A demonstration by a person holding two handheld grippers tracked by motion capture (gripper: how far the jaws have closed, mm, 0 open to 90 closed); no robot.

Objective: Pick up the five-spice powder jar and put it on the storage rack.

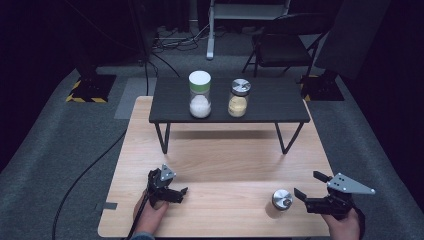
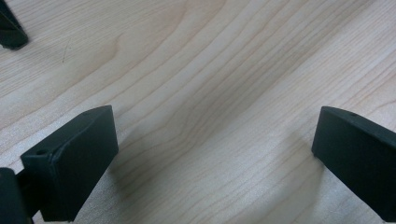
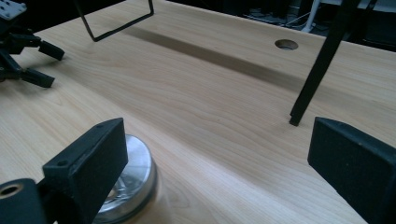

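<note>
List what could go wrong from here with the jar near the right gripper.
The right gripper is open beside the silver-lidded jar, not around it; one jaw sits close to the lid, so a sideways nudge could tip it. The jar also stands near the table's front edge, so a push might send it off.

Three jars [image 1: 200, 94] [image 1: 239, 97] [image 1: 280, 202]; two tongs [image 1: 184, 192] [image 1: 307, 185]; one shelf [image 1: 270, 102].

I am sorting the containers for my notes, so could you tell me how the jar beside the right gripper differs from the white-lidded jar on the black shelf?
The jar by the right gripper stands on the wooden table; the white-lidded jar stands on the raised black shelf. The first has a shiny metal lid, the second a flat white lid over a green band. The second looks wider and holds white grains; the first jar's contents are unclear. Both stand upright, lids on.
</note>
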